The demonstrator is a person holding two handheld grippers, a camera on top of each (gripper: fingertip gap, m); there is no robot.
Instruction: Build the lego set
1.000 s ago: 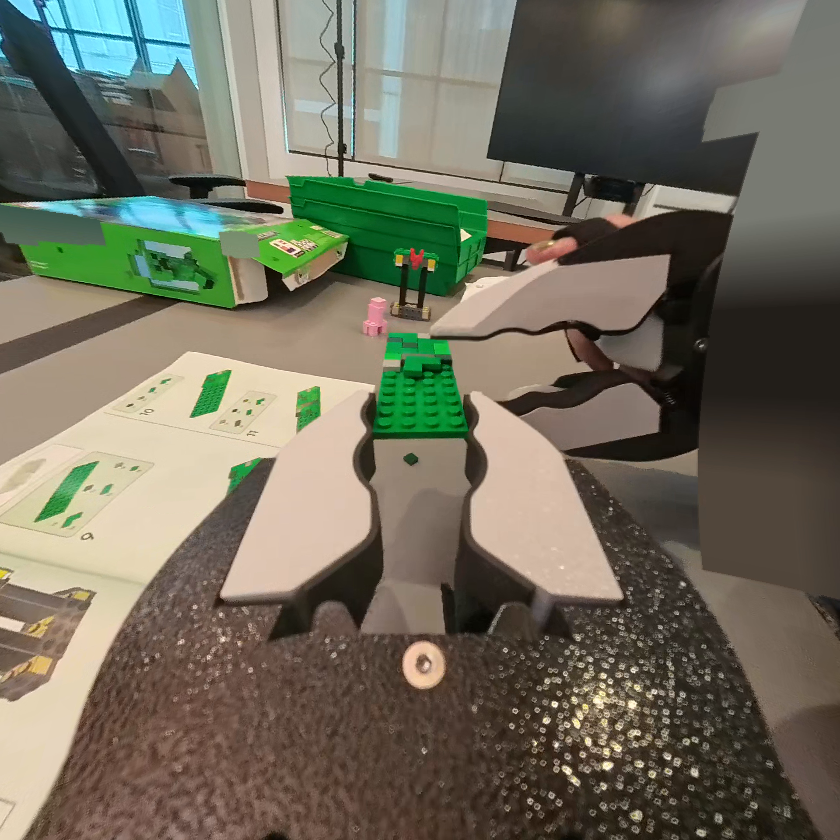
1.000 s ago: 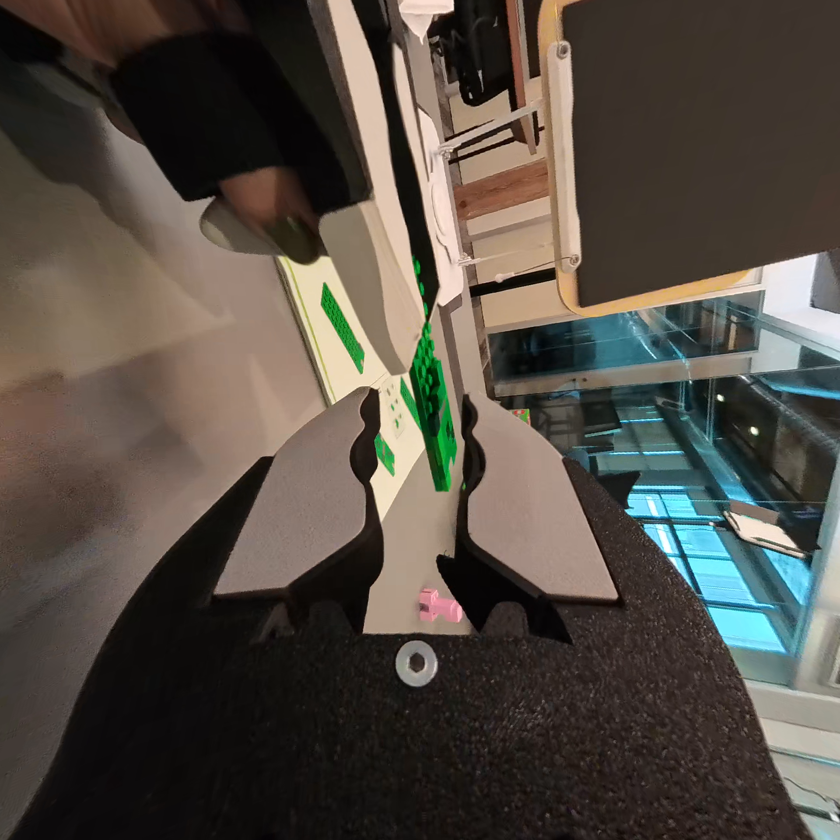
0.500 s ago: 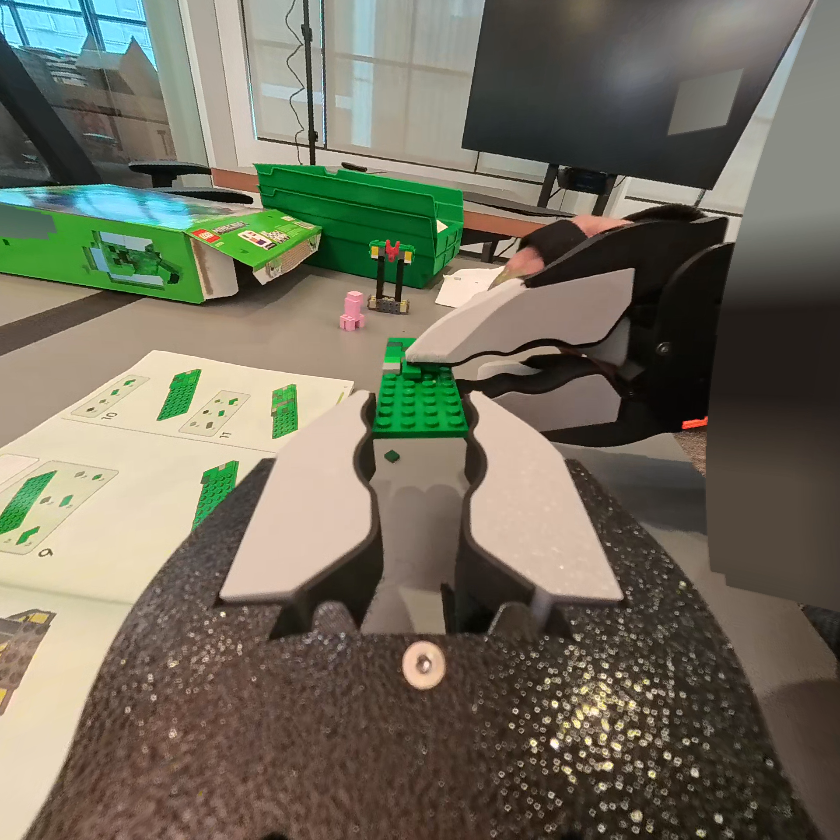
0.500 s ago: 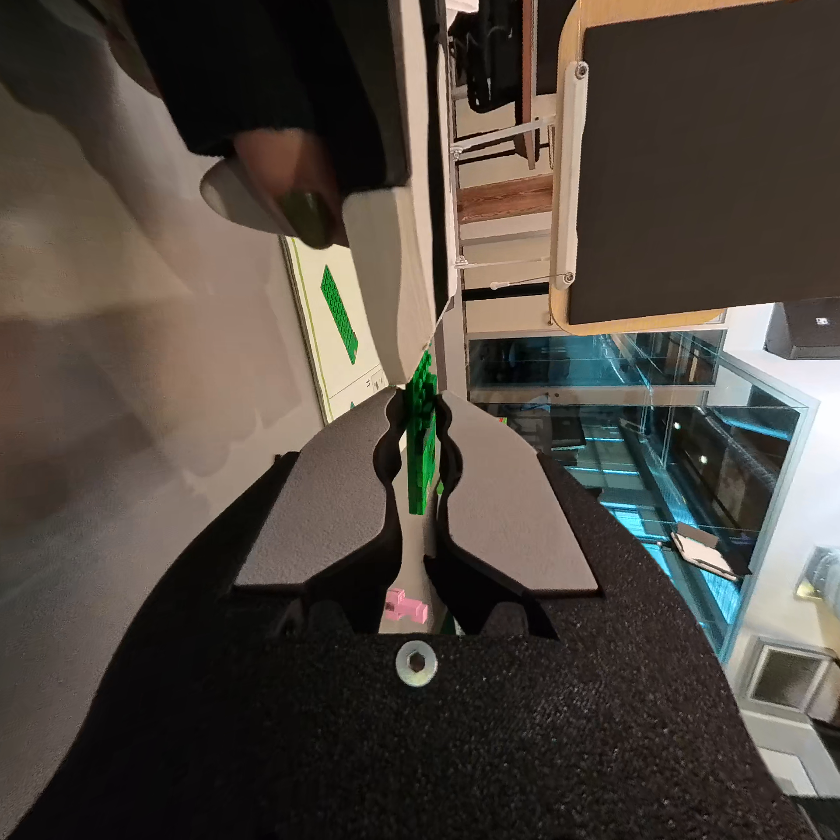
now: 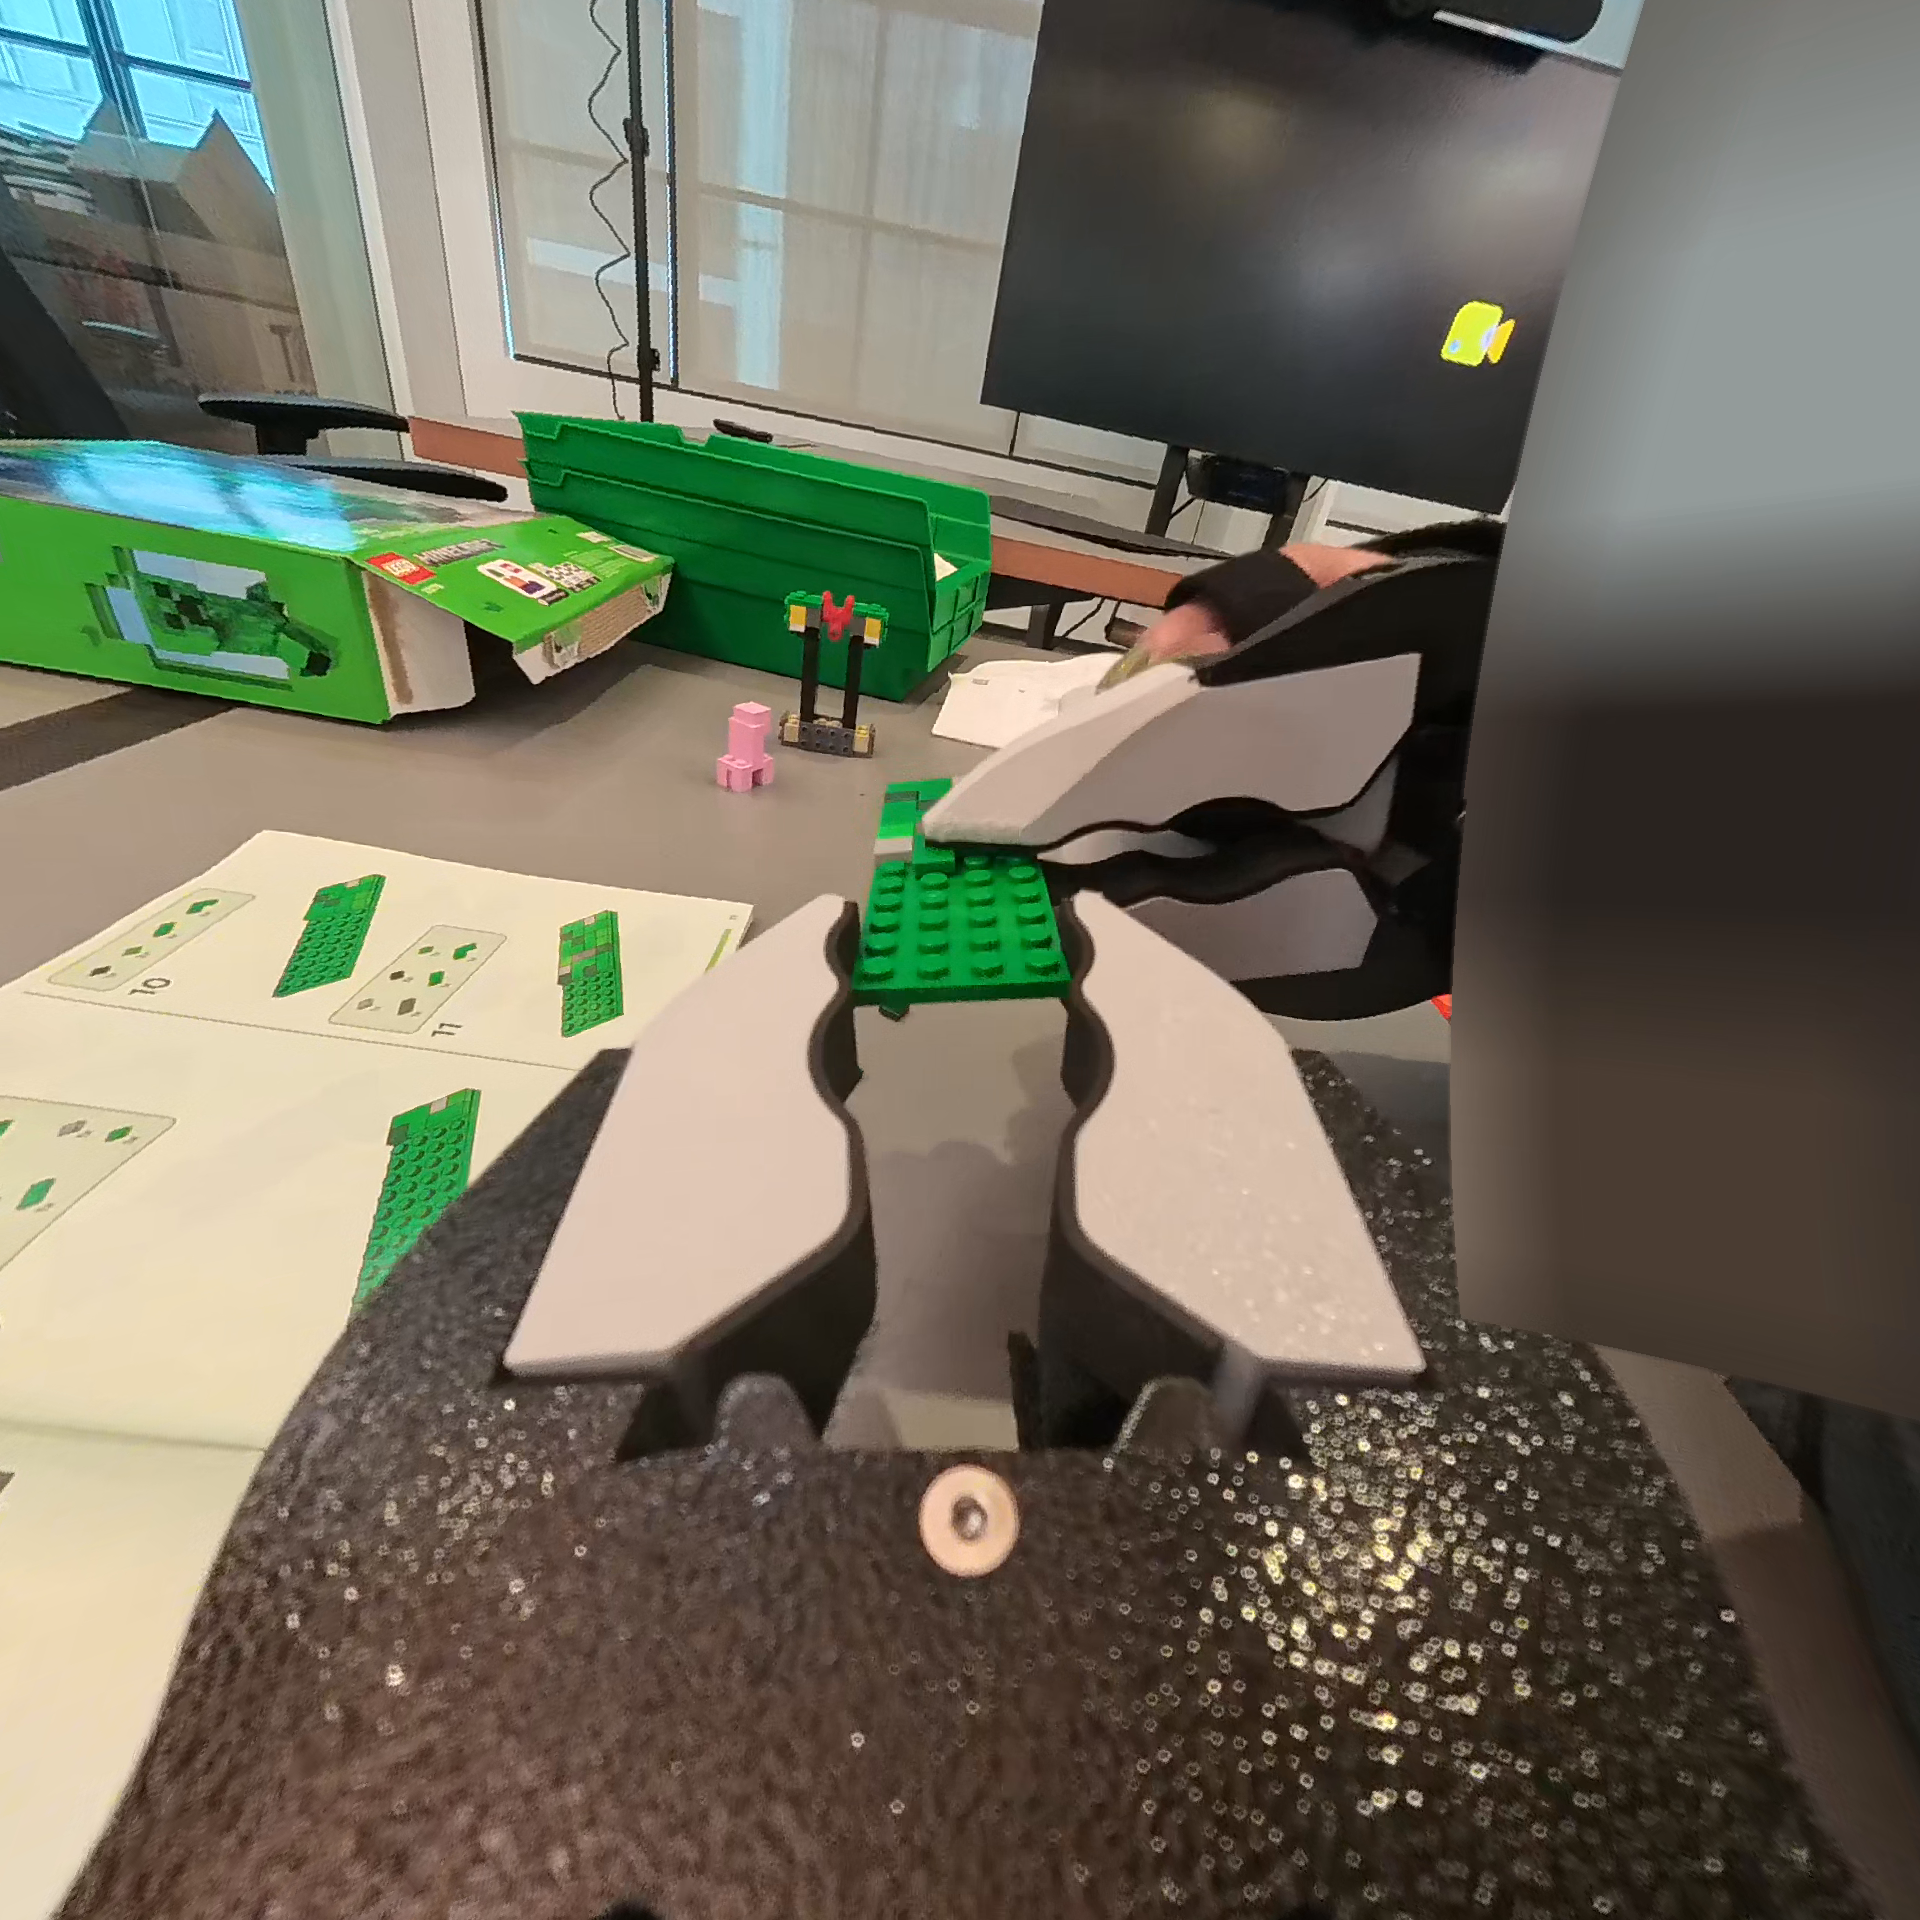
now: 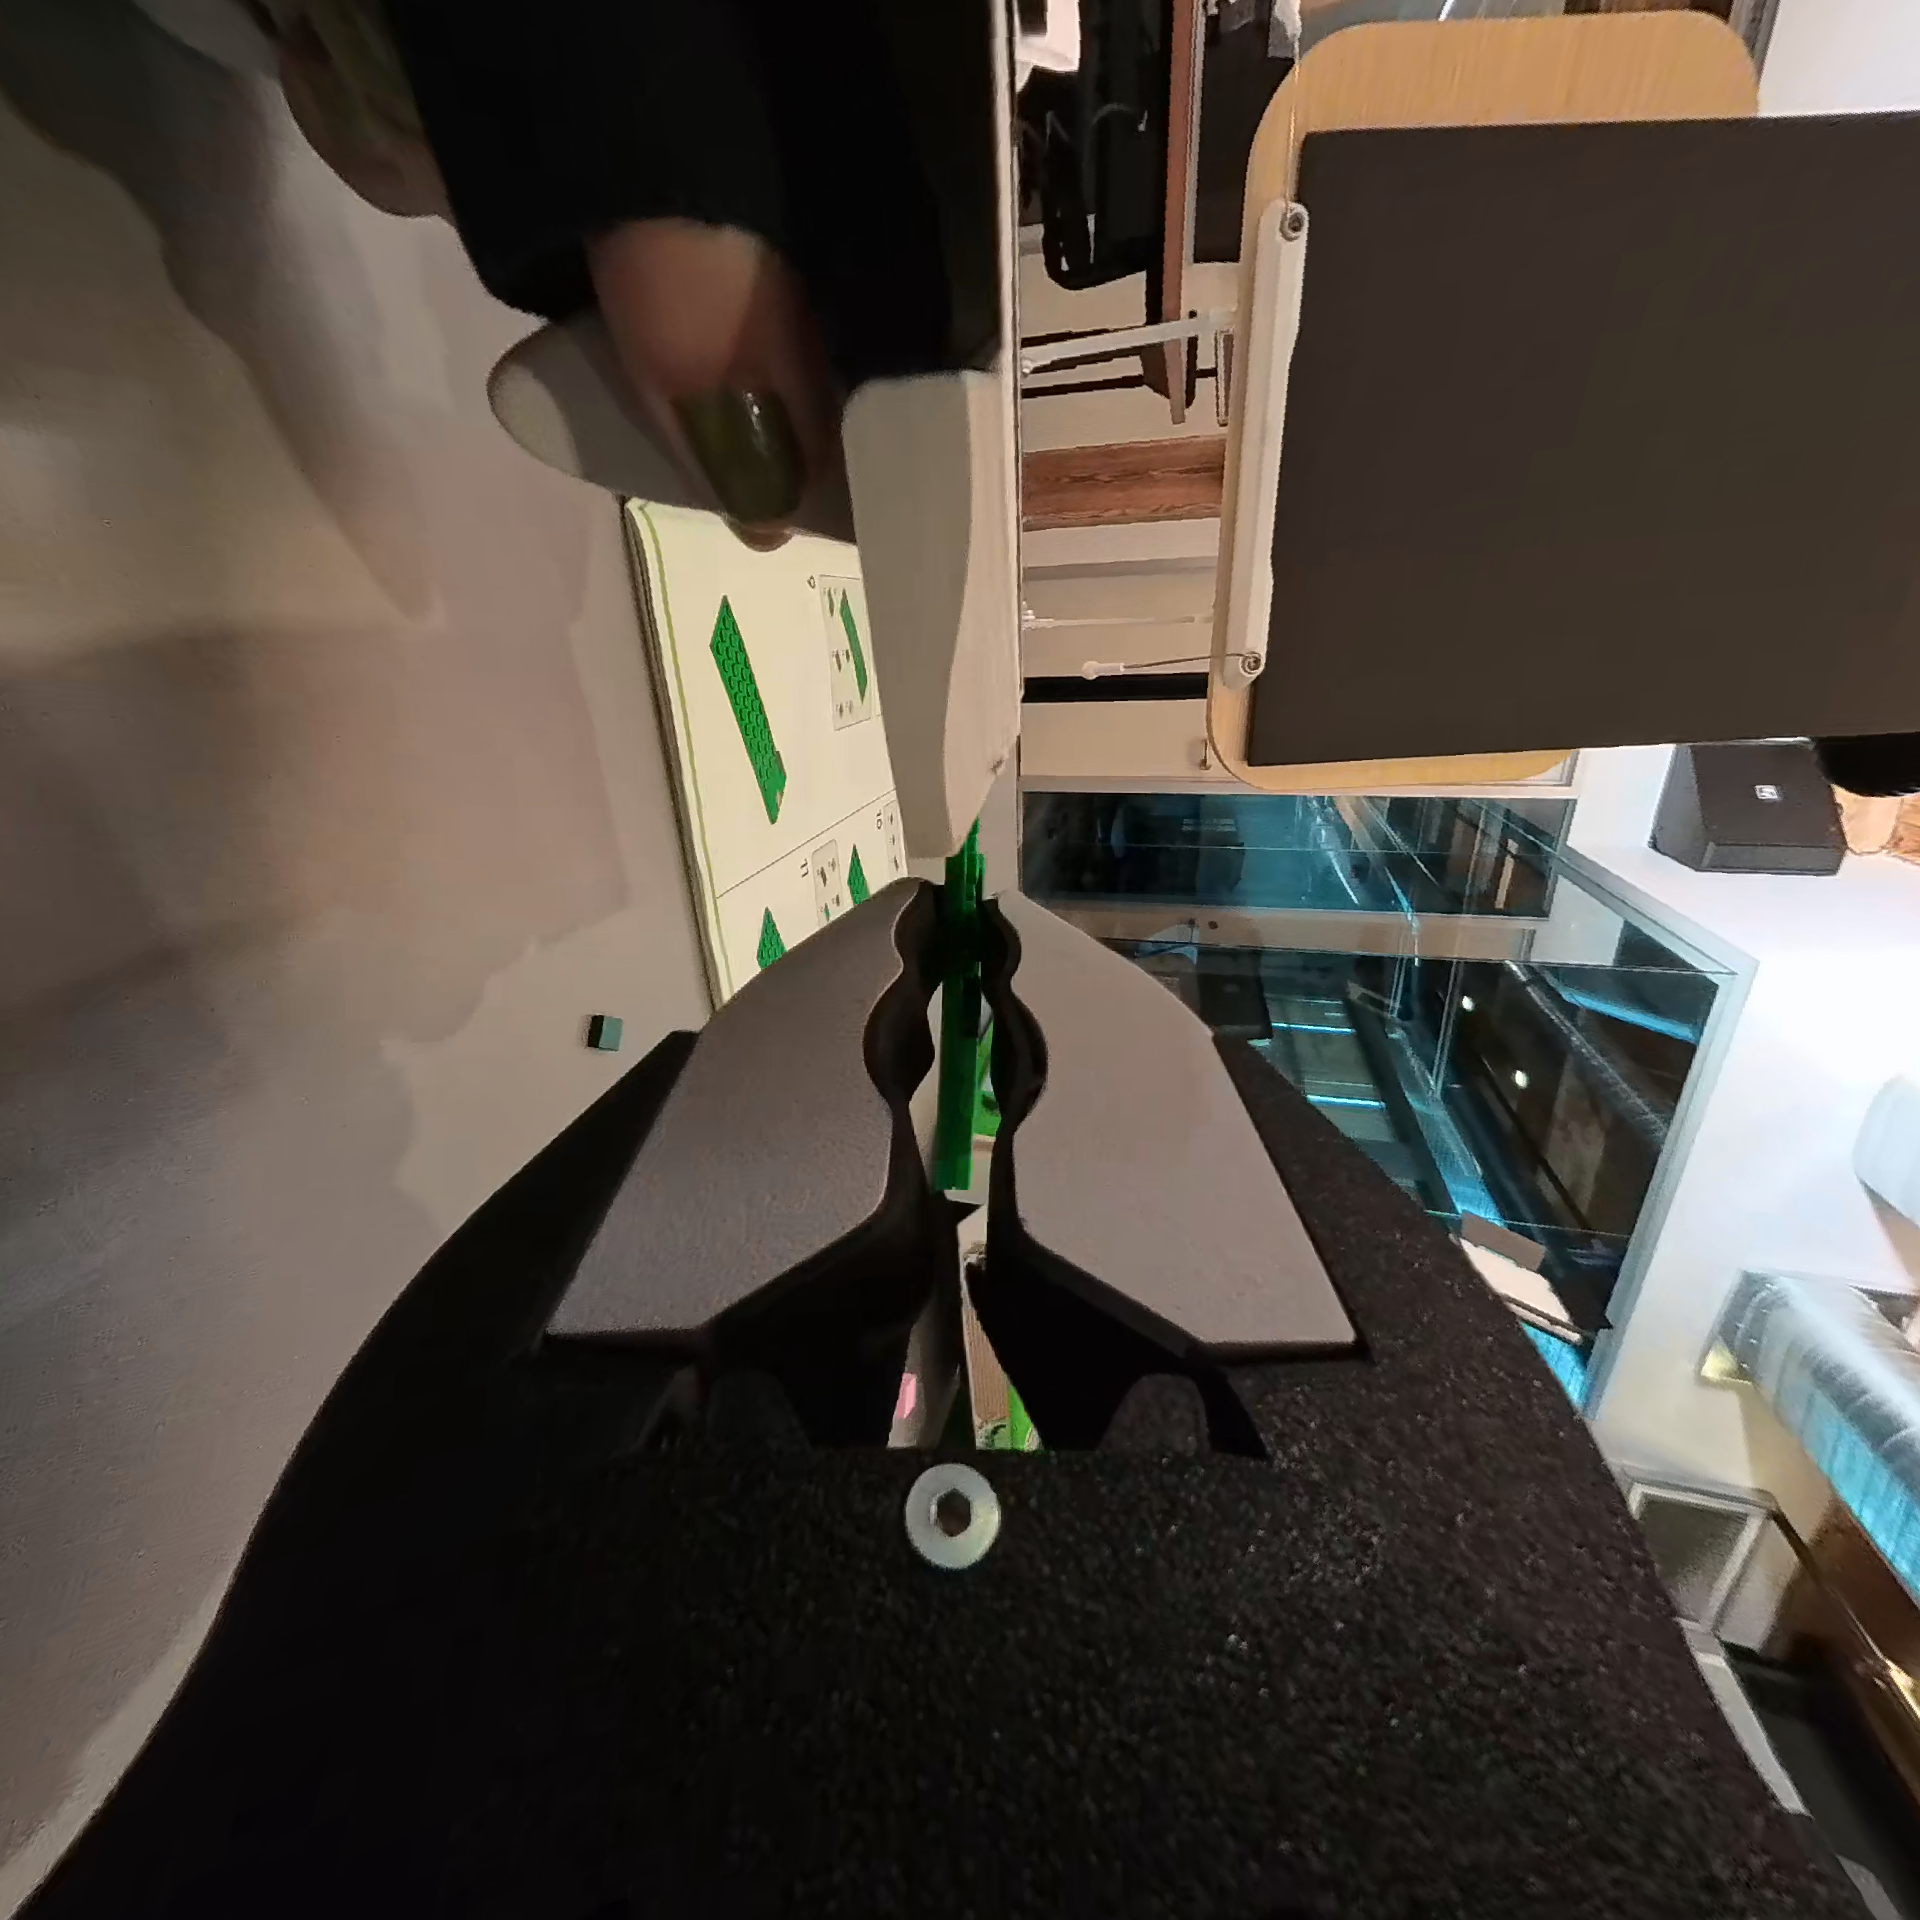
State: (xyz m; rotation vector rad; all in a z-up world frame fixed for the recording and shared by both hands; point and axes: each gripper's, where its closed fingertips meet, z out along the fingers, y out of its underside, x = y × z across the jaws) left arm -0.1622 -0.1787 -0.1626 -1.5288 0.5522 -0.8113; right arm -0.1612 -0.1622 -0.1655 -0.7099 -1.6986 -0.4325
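Left wrist view: I read this scene from its left edge across.
Instruction booklet: lies open on the grey table, left of my tools.
Set box: green, torn open, far left at the back; a green bin sits beside it.
Pink figure: stands by a small black-post build, well clear of the work.
Green plate: the piece in hand, studs up, lifted off the table.
Left gripper: I hold it narrow, fingertips clamped on the plate's two long sides.
Right gripper: rolled sideways, nearly closed, pinching the plate's far end from above and below.
Loose dark-green tile: lies alone on the table.
Risk: I judge that two grips fighting each other could twist the thin plate, pop the small pieces off its far end, or flick it free.
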